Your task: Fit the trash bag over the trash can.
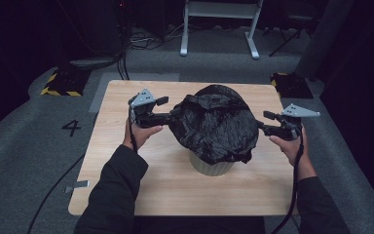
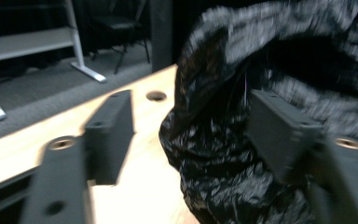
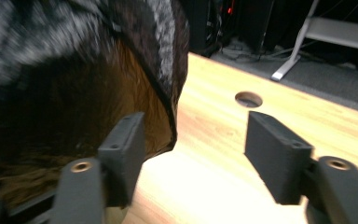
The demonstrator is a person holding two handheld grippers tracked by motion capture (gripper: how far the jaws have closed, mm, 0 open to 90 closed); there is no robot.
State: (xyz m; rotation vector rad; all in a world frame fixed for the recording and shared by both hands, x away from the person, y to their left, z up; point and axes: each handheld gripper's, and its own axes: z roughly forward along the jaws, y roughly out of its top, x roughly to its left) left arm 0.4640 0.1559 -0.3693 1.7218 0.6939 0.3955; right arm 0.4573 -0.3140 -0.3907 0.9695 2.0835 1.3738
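While a person stands at the near edge of a light wooden bench [image 1: 126, 190], a crumpled black plastic bag [image 1: 214, 124] is draped over a pale ribbed container [image 1: 212, 167] near the middle of it. Seen from the high view, only the container's lower rim peeks out below the bag.

At the bag's left side is the left hand-held gripper [image 1: 173, 114], held in the person's left hand [image 1: 141, 132]. In the left gripper view its jaws stand wide apart, with a loose fold of the bag [image 2: 214, 154] lying between them; one jaw is pressed against the plastic, the other is clear of it over bare wood.

At the bag's right edge is the right hand-held gripper [image 1: 260, 126], held in the right hand [image 1: 287, 146]. In the right gripper view its jaws are also spread wide, and the bag's hem [image 3: 168, 93] hangs just above the inner jaw, lifted off the bench. A round hole [image 3: 248, 99] in the bench top lies beyond the jaws.

Dark sleeves cover both forearms. Grey carpet surrounds the bench.
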